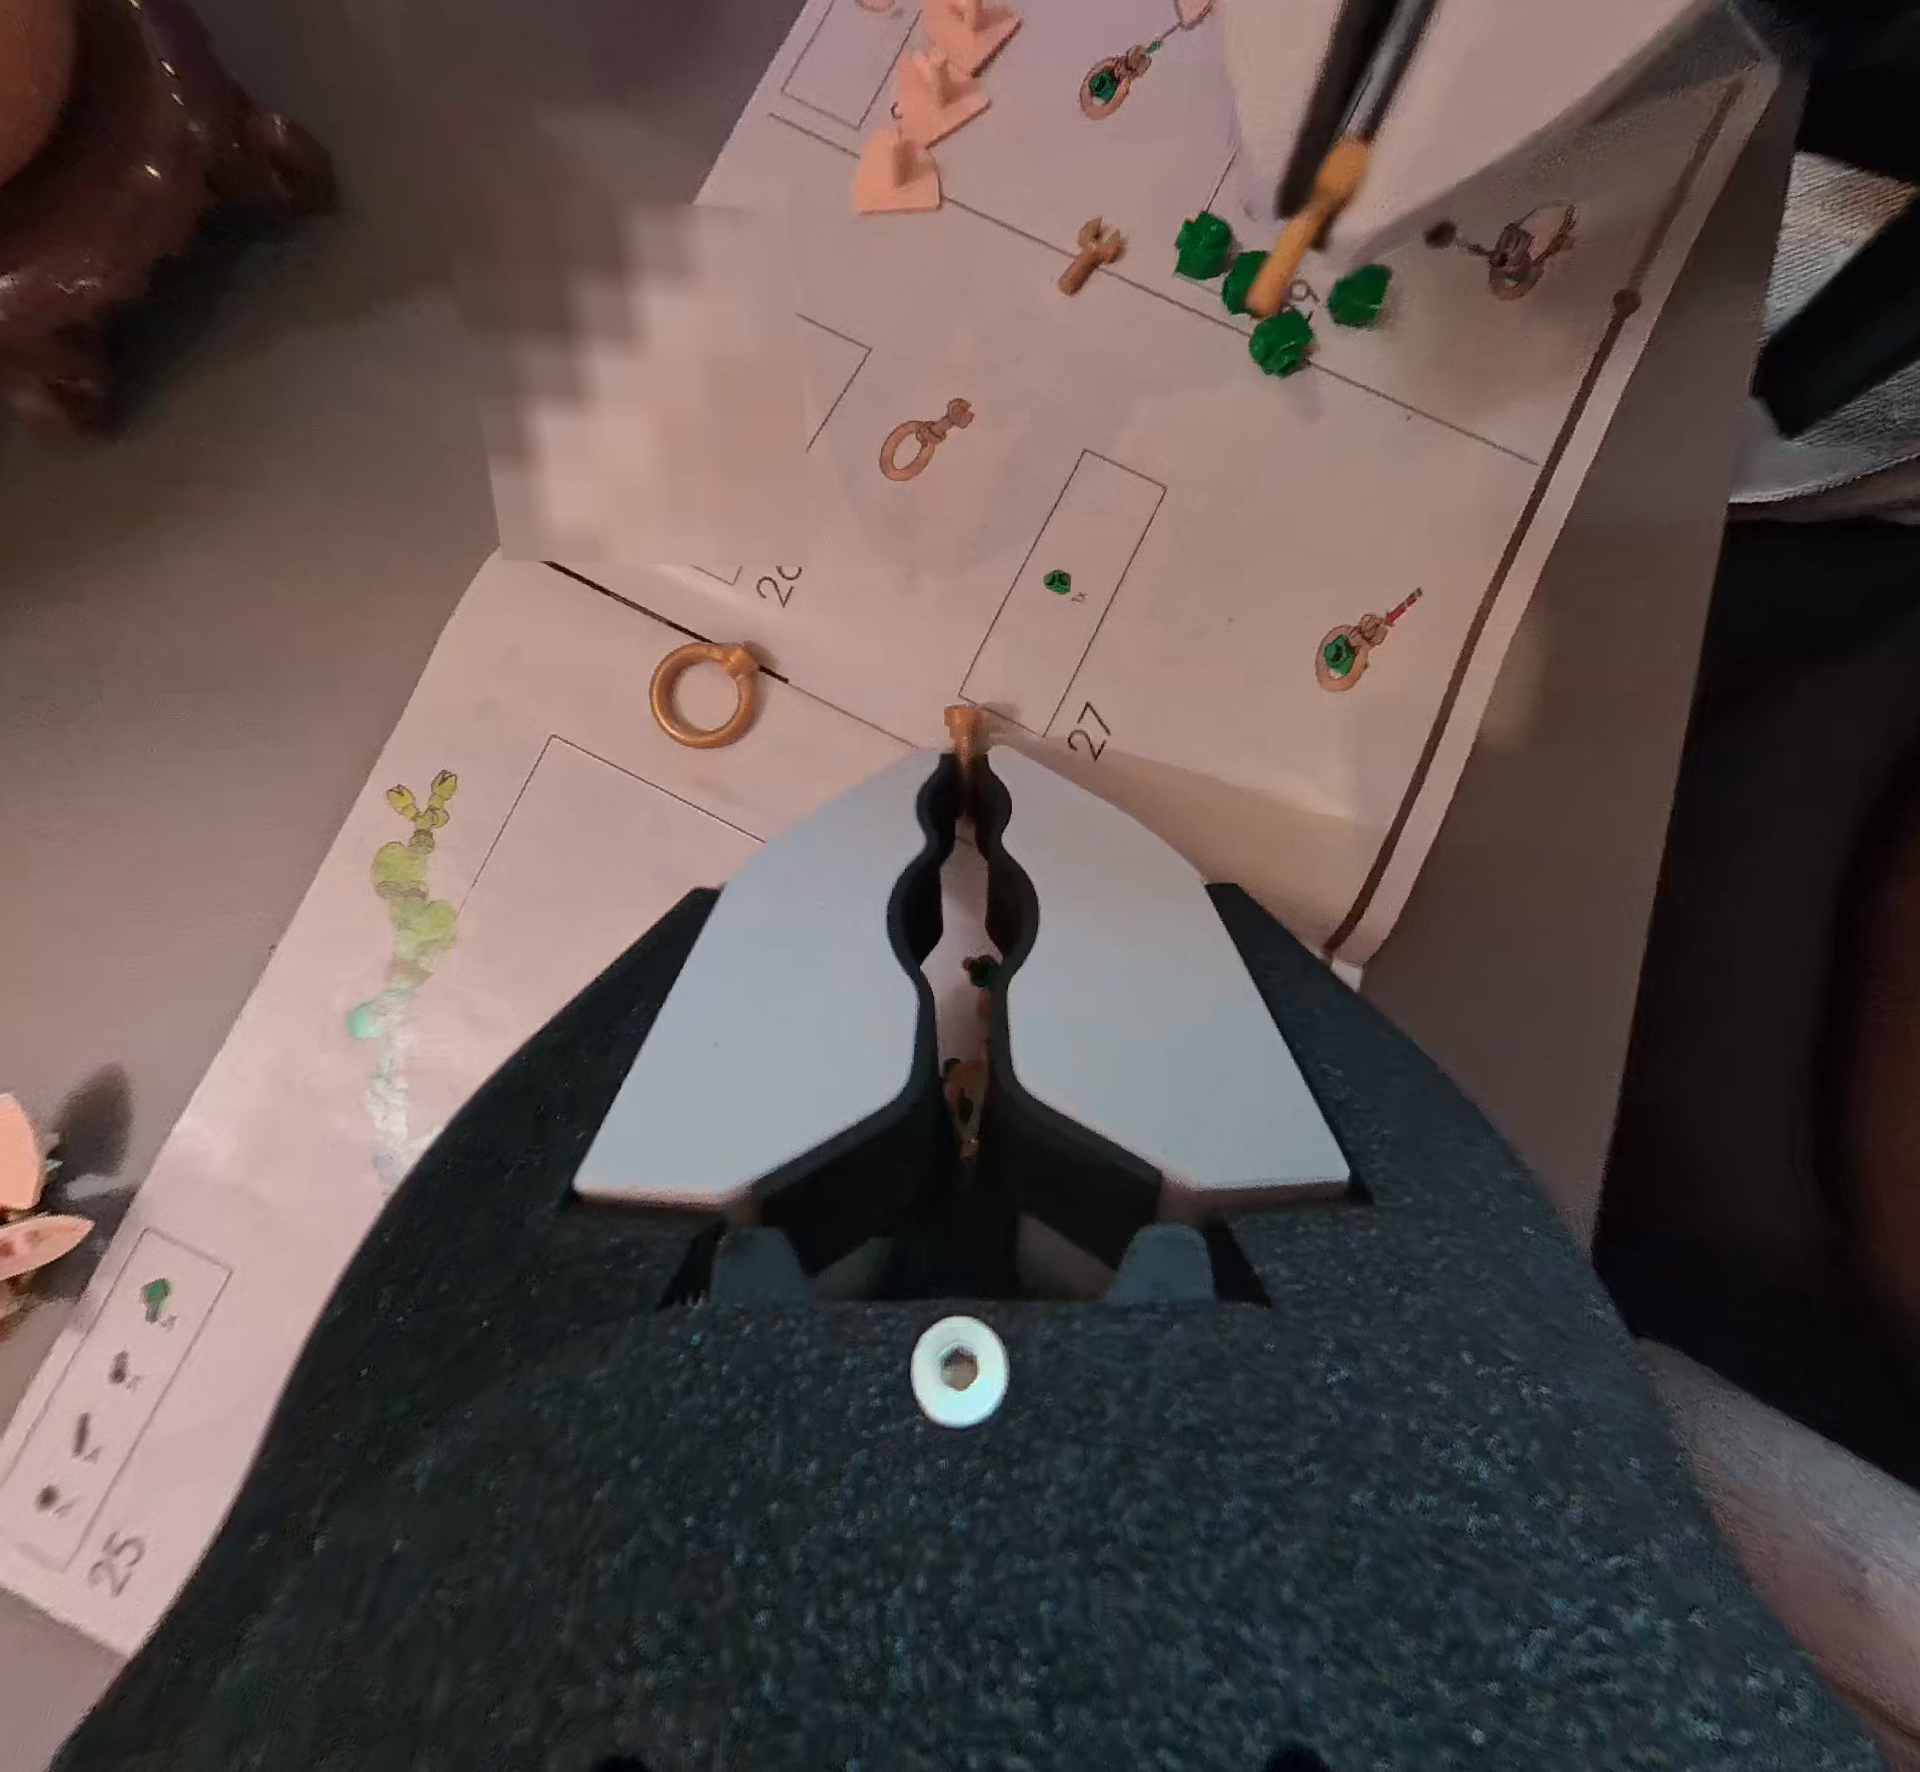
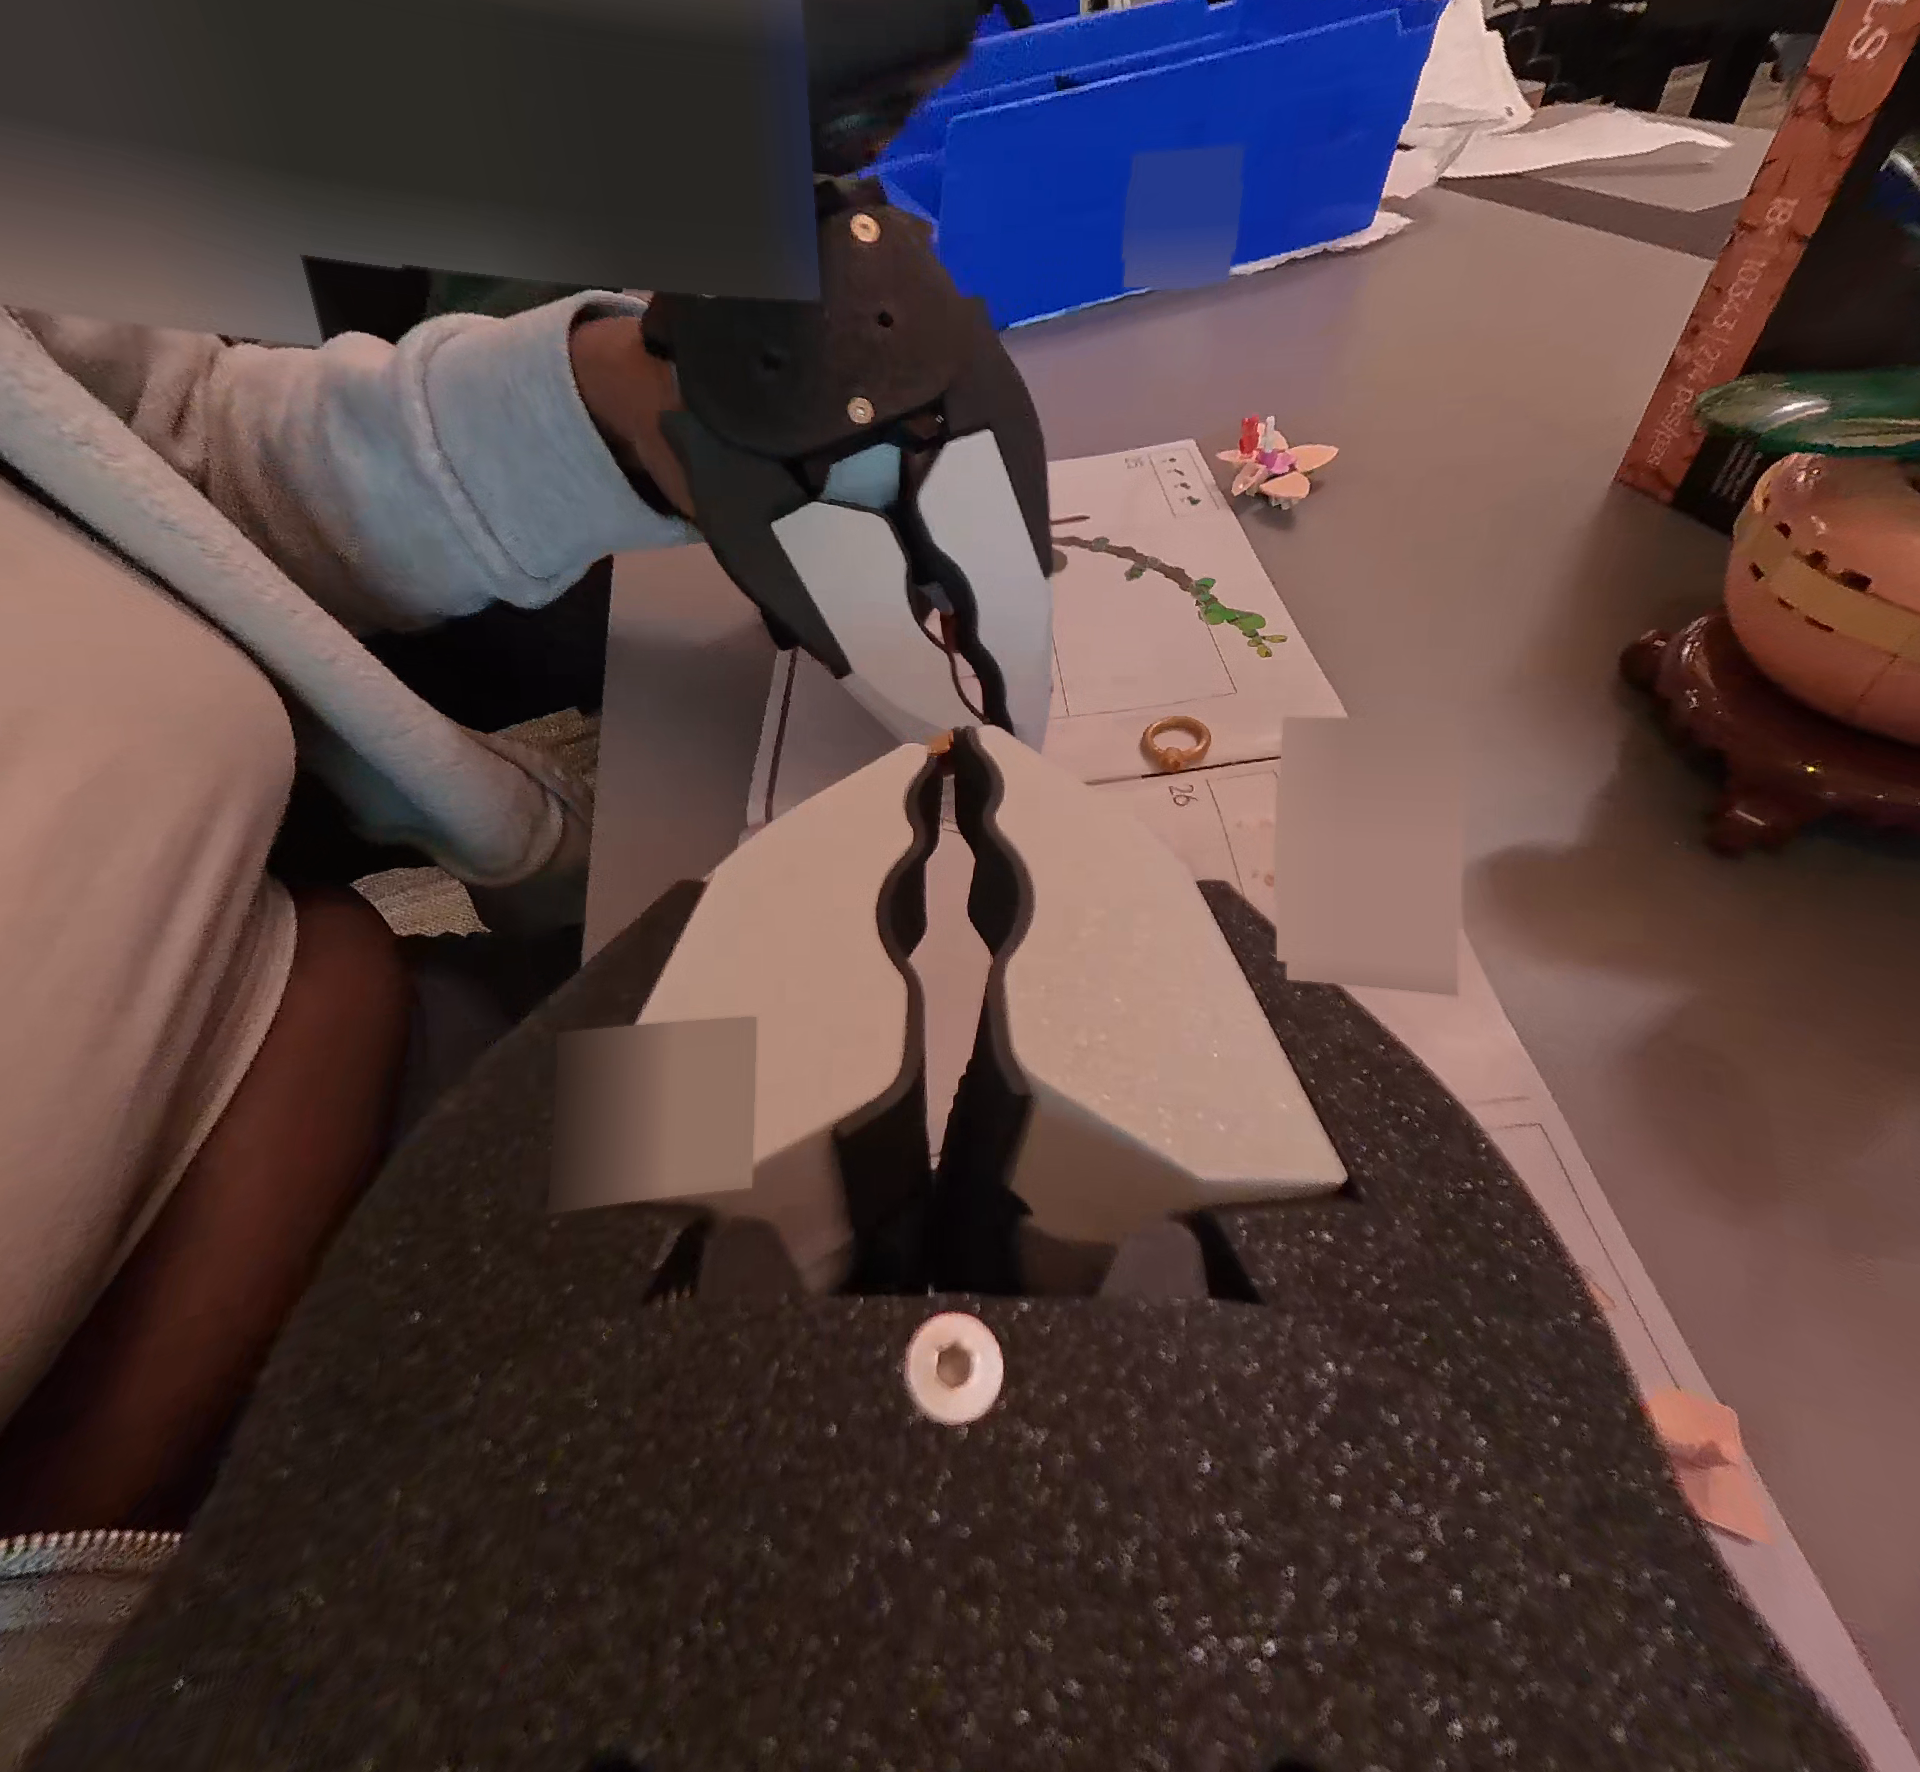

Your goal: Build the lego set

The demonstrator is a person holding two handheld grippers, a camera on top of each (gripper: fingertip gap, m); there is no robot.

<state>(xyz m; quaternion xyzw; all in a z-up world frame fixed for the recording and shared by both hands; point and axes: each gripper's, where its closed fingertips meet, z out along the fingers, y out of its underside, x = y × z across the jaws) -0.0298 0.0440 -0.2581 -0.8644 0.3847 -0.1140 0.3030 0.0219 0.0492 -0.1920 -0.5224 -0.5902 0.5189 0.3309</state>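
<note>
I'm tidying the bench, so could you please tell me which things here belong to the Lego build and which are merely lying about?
In use:
- left gripper, shut on a gold peg
- right gripper, shut on a gold stem
- green studs
- pink petals
- gold ring
- instruction sheet

Lying about:
- blue bins
- white cloth

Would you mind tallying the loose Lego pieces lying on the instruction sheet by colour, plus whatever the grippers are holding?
Pink petals: 4
Green studs: 4
Gold ring: 1
Loose gold pin: 1
Gold pin in the left gripper: 1
Gold pin in the right gripper: 1
Total: 12
</note>
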